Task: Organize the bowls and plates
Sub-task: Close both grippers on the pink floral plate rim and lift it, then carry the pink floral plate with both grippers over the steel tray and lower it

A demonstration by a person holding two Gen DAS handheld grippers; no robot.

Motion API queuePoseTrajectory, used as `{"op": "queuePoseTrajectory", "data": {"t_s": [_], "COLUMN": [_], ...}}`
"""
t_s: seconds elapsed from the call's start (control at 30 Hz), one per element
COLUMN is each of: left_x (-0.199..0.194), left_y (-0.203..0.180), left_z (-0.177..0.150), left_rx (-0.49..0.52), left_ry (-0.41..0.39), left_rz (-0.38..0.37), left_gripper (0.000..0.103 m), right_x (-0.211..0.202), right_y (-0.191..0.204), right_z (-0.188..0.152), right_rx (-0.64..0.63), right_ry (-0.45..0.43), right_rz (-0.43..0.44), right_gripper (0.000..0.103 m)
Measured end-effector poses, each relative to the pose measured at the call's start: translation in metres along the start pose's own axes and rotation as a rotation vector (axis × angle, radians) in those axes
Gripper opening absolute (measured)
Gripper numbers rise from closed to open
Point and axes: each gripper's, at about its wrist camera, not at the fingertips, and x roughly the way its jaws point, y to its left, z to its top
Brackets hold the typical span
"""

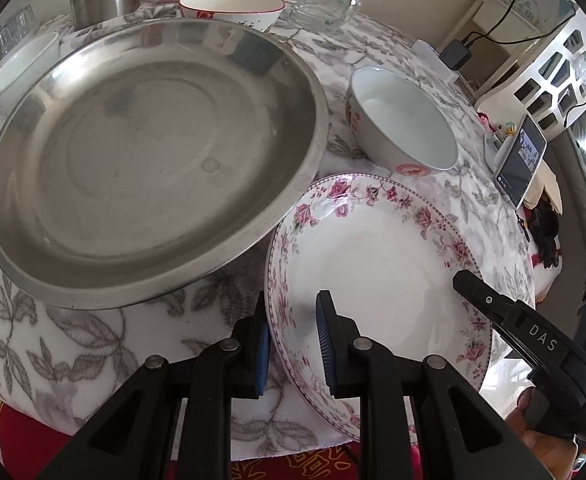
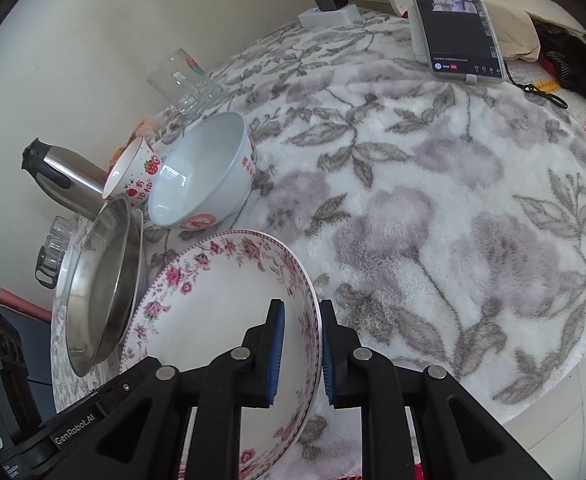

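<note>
Both grippers clamp the floral-rimmed plate [image 1: 373,264] — left gripper [image 1: 293,340] on its near-left rim, right gripper [image 2: 301,352] opposite — beside a steel pan [image 1: 153,160].

Both grippers angle steeply downward; the left gripper [image 1: 293,340] and right gripper [image 2: 301,352] each stand nearly closed, pads pinching a rim between them.
</note>
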Motion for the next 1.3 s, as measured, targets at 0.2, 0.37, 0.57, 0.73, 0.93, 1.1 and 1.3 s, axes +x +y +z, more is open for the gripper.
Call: {"op": "queuePoseTrajectory", "data": {"t_s": [0.2, 0.37, 0.57, 0.73, 0.93, 1.1, 1.3], "left_x": [-0.001, -0.009, -0.02, -0.029, -0.039, -0.044, -0.043], "left_y": [-0.007, -0.012, -0.023, -0.023, -0.02, -0.015, -0.015], "left_z": [0.002, 0.0, 0.001, 0.0, 0.003, 0.004, 0.003], "left_rx": [0.025, 0.055, 0.097, 0.106, 0.087, 0.073, 0.079], "left_ry": [-0.015, -0.039, -0.08, -0.1, -0.128, -0.14, -0.123], "left_rz": [-0.008, -0.015, -0.03, -0.053, -0.08, -0.088, -0.073], "left_gripper": [0.022, 0.022, 0.022, 0.022, 0.022, 0.022, 0.022], "right_x": [-0.009, -0.021, -0.037, -0.043, -0.049, -0.05, -0.051], "right_y": [-0.002, -0.005, -0.007, -0.006, 0.001, 0.007, 0.007], "right_z": [-0.001, -0.002, -0.003, -0.003, -0.004, -0.004, -0.006], "right_rx": [0.006, 0.013, 0.021, 0.021, -0.005, -0.026, -0.029], "right_ry": [-0.02, -0.054, -0.105, -0.133, -0.162, -0.167, -0.161], "right_rz": [-0.002, 0.0, -0.004, -0.004, -0.004, -0.003, -0.009], "right_gripper": [0.018, 0.018, 0.018, 0.018, 0.018, 0.018, 0.018]}}
